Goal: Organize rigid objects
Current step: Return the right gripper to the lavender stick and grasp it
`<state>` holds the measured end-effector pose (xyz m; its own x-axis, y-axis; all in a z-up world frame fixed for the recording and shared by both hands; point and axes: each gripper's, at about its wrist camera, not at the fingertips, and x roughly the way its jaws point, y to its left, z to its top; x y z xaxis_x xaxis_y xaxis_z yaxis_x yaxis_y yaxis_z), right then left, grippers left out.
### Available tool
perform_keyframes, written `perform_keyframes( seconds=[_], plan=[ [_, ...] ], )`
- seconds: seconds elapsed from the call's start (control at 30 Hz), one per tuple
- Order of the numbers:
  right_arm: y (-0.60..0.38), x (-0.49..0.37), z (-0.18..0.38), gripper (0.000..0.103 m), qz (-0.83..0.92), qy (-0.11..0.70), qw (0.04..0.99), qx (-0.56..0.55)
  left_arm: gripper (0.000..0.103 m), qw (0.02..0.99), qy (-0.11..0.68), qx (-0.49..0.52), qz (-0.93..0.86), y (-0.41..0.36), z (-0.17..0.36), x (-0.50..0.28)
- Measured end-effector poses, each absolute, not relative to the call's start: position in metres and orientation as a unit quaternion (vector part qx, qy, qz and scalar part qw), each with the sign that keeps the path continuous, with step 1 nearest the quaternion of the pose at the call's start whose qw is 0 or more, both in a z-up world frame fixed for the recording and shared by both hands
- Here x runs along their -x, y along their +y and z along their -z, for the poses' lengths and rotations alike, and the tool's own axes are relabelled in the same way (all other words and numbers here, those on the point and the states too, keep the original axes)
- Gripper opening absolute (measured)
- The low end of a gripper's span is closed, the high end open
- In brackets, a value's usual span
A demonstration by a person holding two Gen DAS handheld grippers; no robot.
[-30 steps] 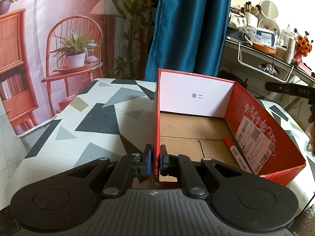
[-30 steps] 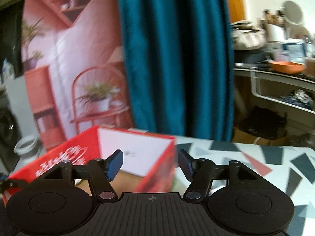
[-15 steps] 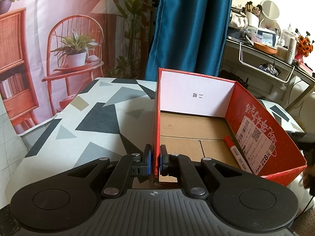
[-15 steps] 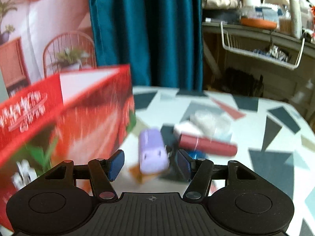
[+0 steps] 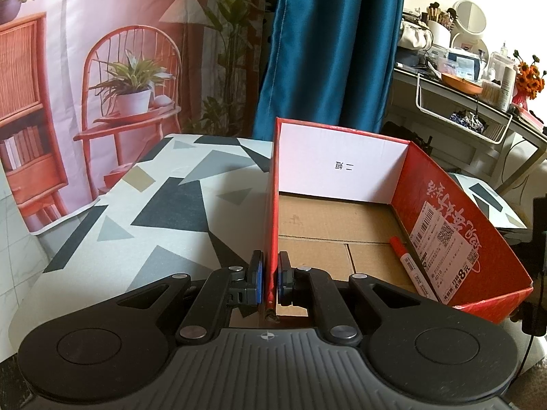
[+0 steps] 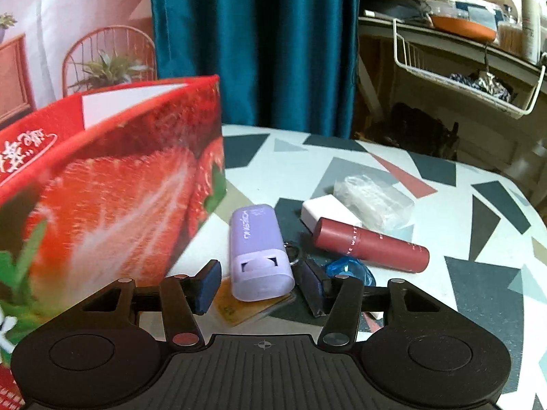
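Note:
My left gripper point(image 5: 270, 278) is shut on the near left wall of the red cardboard box point(image 5: 441, 212). A red-capped marker point(image 5: 410, 266) lies inside the box against its right wall. In the right wrist view the box point(image 6: 102, 184) stands at the left, and a lilac case point(image 6: 258, 249) lies on the table right beside it. My right gripper point(image 6: 261, 285) is low over the case with its jaws closing. The case's near end sits between the fingers, and a gap still shows on the left side.
Beside the case lie a dark red tube point(image 6: 369, 244), a white eraser point(image 6: 328, 213), a clear plastic wrapper point(image 6: 372, 198), a blue object point(image 6: 348, 270) and a yellow card point(image 6: 246, 309) under the case. A teal curtain point(image 6: 253, 44) and a cluttered shelf point(image 6: 454, 41) stand behind the table.
The right gripper has dropped from above the box to the items on the table, and its jaws have narrowed around the lilac case. The left gripper and the box have stayed still.

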<state>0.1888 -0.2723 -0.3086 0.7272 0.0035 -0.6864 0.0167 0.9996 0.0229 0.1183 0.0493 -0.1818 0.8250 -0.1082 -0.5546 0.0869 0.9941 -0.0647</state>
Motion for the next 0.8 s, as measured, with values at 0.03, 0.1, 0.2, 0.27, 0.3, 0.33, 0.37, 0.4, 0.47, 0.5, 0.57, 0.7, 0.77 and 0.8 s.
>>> perform_keyframes(
  seconds=[0.03, 0.1, 0.2, 0.27, 0.3, 0.33, 0.37, 0.4, 0.47, 0.5, 0.57, 0.7, 0.77, 0.8],
  plan=[
    [-0.273, -0.19, 0.31, 0.04, 0.002, 0.373, 0.928, -0.015, 0.009, 0.955, 0.291, 0.019, 0.051, 0.049, 0.182, -0.118],
    [-0.273, -0.189, 0.31, 0.038, -0.001, 0.378, 0.926, -0.017, 0.009, 0.955, 0.291, 0.018, 0.051, 0.049, 0.182, -0.118],
    [-0.275, -0.181, 0.308, 0.038, -0.004, 0.376, 0.926, -0.026, 0.009, 0.955, 0.291, 0.019, 0.051, 0.05, 0.182, -0.119],
    [-0.277, -0.174, 0.307, 0.038, -0.004, 0.376, 0.926, -0.034, 0.009, 0.955, 0.291, 0.02, 0.051, 0.05, 0.182, -0.119],
    [-0.278, -0.169, 0.307, 0.038, -0.005, 0.377, 0.926, -0.039, 0.009, 0.955, 0.291, 0.02, 0.051, 0.05, 0.182, -0.119],
    [-0.28, -0.164, 0.307, 0.038, -0.003, 0.378, 0.925, -0.047, 0.009, 0.955, 0.292, 0.02, 0.051, 0.05, 0.182, -0.119],
    [-0.282, -0.159, 0.308, 0.038, 0.002, 0.379, 0.924, -0.057, 0.009, 0.955, 0.292, 0.021, 0.051, 0.05, 0.182, -0.119],
    [-0.284, -0.154, 0.308, 0.038, 0.004, 0.38, 0.922, -0.067, 0.009, 0.955, 0.291, 0.022, 0.052, 0.05, 0.182, -0.119],
    [-0.287, -0.143, 0.307, 0.038, 0.006, 0.38, 0.922, -0.076, 0.009, 0.955, 0.291, 0.021, 0.052, 0.05, 0.183, -0.119],
    [-0.289, -0.138, 0.307, 0.038, 0.01, 0.383, 0.92, -0.079, 0.009, 0.955, 0.292, 0.021, 0.052, 0.05, 0.183, -0.119],
    [-0.291, -0.13, 0.304, 0.038, 0.02, 0.387, 0.917, -0.089, 0.009, 0.955, 0.291, 0.023, 0.052, 0.05, 0.183, -0.119],
    [-0.29, -0.12, 0.302, 0.038, 0.031, 0.403, 0.909, -0.098, 0.009, 0.955, 0.291, 0.026, 0.051, 0.05, 0.183, -0.119],
    [-0.287, -0.117, 0.301, 0.038, 0.024, 0.409, 0.907, -0.101, 0.009, 0.955, 0.291, 0.026, 0.051, 0.05, 0.183, -0.119],
    [-0.286, -0.117, 0.301, 0.038, 0.019, 0.411, 0.906, -0.105, 0.009, 0.955, 0.291, 0.026, 0.051, 0.05, 0.183, -0.119]
  ],
)
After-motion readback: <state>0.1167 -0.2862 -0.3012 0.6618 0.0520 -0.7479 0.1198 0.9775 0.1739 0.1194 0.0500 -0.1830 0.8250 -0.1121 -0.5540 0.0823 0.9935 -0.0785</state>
